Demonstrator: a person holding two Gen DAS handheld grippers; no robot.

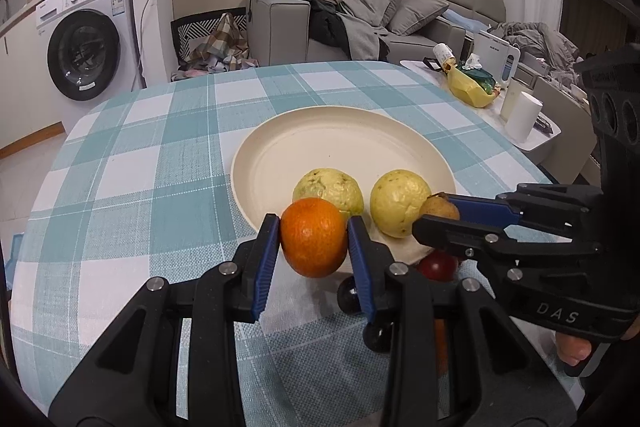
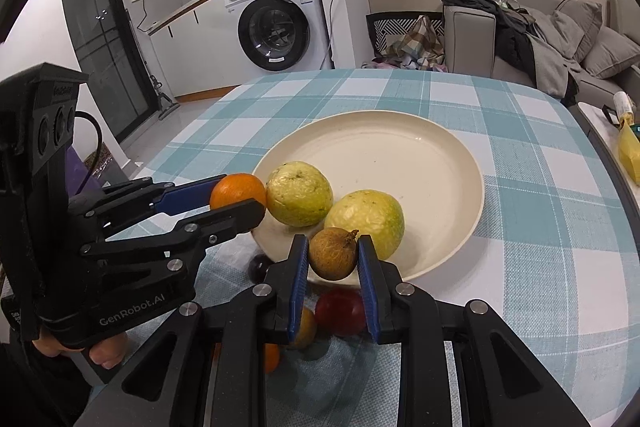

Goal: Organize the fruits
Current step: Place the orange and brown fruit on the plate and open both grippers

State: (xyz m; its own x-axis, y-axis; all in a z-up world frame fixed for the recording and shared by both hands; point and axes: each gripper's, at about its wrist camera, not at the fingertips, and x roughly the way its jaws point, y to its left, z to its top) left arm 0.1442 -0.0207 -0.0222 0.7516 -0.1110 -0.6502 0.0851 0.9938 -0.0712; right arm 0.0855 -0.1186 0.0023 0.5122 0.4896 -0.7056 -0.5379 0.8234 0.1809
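My left gripper (image 1: 313, 241) is shut on an orange (image 1: 313, 242), held just above the near rim of a cream plate (image 1: 320, 135). From the right wrist view the same orange (image 2: 238, 190) shows between the left fingers. My right gripper (image 2: 333, 254) is shut on a small brown fruit (image 2: 333, 254), also over the plate's near edge (image 2: 460, 227); it appears as a brown fruit (image 1: 439, 209) in the left wrist view. Two yellow-green fruits (image 1: 329, 189) (image 1: 400, 202) lie on the plate. A red fruit (image 2: 341, 311) rests on the cloth below.
The table wears a blue-and-white checked cloth (image 1: 160, 155). Small dark fruits (image 1: 349, 295) and an orange-coloured one (image 2: 271, 357) lie near the front edge. A white side table (image 1: 532, 143) with a cup and yellow bag stands at the right. A washing machine (image 2: 276, 23) and sofa sit behind.
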